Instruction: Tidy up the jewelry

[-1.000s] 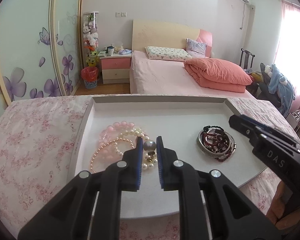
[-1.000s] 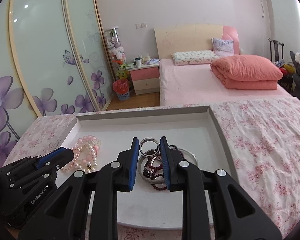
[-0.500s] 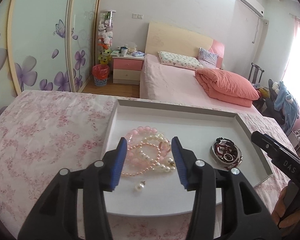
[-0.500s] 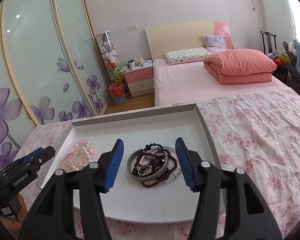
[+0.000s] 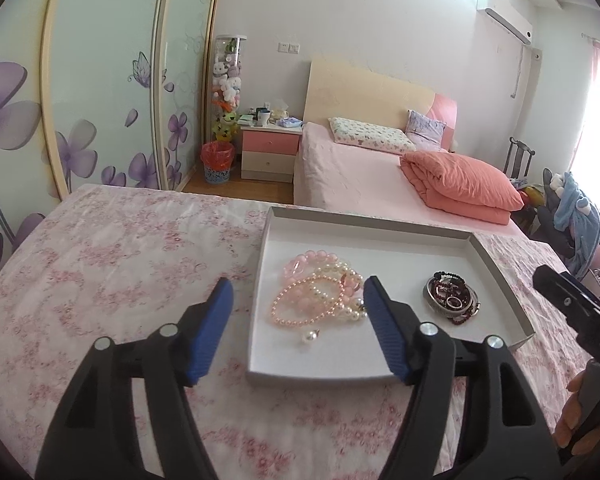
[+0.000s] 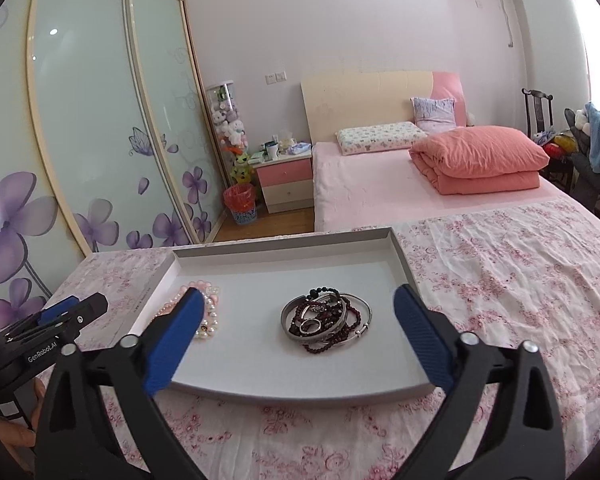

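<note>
A shallow grey tray point(image 5: 364, 222) point(image 6: 284, 240) lies on a floral pink tablecloth. At its left lies a pile of pink and pearl bracelets point(image 5: 318, 298) point(image 6: 209, 316), with a loose pearl earring point(image 5: 310, 337) in front of it. At its right lies a pile of dark bead bracelets, silver bangles and a ring point(image 5: 452, 300) point(image 6: 326, 320). My left gripper point(image 5: 298, 322) is open and empty, held back from the tray's front left. My right gripper point(image 6: 296, 330) is open and empty, held back in front of the dark pile.
The floral tablecloth point(image 5: 120, 248) point(image 6: 500, 272) spreads to both sides of the tray. Beyond the table stand a pink bed point(image 6: 420, 176), a nightstand point(image 5: 270, 152), a red bin point(image 5: 218, 160) and sliding wardrobe doors point(image 6: 100, 120).
Both grippers have opened and drawn back from the tray. The left let go of the pearl earring beside the pink pile. The right let go of the ring onto the dark pile.
</note>
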Available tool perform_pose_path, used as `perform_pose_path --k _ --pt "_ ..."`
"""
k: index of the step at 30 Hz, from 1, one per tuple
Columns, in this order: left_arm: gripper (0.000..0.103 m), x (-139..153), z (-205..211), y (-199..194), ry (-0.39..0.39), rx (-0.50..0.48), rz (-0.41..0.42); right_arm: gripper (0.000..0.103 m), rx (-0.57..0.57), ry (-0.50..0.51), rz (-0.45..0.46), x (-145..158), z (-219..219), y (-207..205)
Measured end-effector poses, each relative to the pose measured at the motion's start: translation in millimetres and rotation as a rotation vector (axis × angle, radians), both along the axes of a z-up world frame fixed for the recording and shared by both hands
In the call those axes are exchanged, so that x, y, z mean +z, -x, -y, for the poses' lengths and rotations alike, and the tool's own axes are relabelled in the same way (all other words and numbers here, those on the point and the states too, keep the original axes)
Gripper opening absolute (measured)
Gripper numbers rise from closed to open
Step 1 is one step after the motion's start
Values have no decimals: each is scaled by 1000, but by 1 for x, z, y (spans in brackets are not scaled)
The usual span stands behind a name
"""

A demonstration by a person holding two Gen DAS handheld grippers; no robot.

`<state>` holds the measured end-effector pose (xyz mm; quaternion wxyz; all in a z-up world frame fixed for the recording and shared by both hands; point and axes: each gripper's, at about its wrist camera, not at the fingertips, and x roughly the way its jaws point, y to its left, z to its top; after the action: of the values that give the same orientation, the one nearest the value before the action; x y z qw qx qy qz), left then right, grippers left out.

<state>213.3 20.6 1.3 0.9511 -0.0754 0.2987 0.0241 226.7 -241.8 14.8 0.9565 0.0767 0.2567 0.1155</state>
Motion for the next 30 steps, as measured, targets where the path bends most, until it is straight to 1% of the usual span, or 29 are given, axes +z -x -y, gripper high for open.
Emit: perform_pose_path --k 1,3,6,11,16,20,25,30 --pt "74 1 -2 5 -3 5 4 101 -4 1 6 2 1 4" --pt "83 4 -4 11 -15 14 12 101 -10 8 11 3 1 9" --pt "91 7 -7 20 -46 25 26 101 -16 20 11 5 0 15" --pt "99 12 -10 35 -76 39 40 101 -17 20 18 8 2 28" --pt "99 14 -13 53 -99 41 41 101 -14 31 36 13 4 46" --pt "99 13 -14 73 -97 31 49 101 -13 38 53 15 6 65" --pt "99 16 -12 103 -91 12 91 101 -7 37 71 17 8 88" --pt "99 23 -7 130 -68 -16 149 101 6 65 121 21 4 112"
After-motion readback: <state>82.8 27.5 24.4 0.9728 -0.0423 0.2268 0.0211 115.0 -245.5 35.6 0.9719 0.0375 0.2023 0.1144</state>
